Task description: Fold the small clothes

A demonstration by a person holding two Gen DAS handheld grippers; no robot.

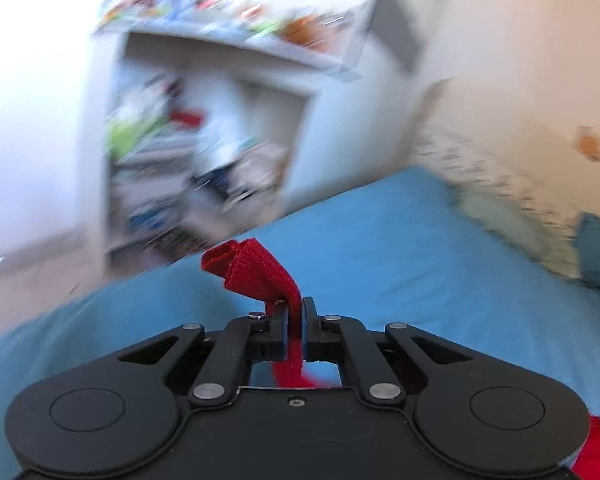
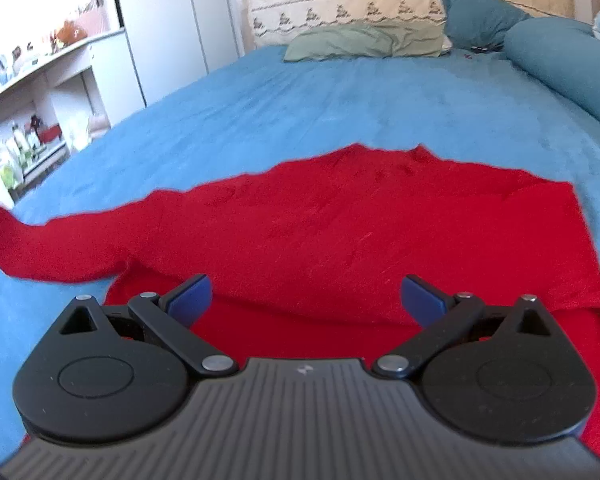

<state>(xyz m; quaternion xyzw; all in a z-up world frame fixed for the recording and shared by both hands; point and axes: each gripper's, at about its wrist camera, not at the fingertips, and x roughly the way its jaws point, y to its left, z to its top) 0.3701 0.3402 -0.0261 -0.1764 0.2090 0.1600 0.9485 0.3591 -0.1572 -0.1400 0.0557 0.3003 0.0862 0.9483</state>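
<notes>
A small red knit sweater (image 2: 340, 220) lies spread on the blue bed cover (image 2: 340, 100). One sleeve (image 2: 40, 244) stretches to the left edge of the right wrist view and lifts there. My left gripper (image 1: 296, 312) is shut on the red sleeve cuff (image 1: 252, 268), which sticks up past the fingers above the bed; the view is blurred. My right gripper (image 2: 306, 296) is open and empty, low over the sweater's body, with its blue pads (image 2: 192, 296) wide apart.
A green pillow (image 2: 364, 42) and a cream headboard (image 2: 380, 0) stand at the far end of the bed. Teal bolsters (image 2: 560, 60) lie at the right. A white shelf unit (image 2: 40, 92) with small items stands left of the bed.
</notes>
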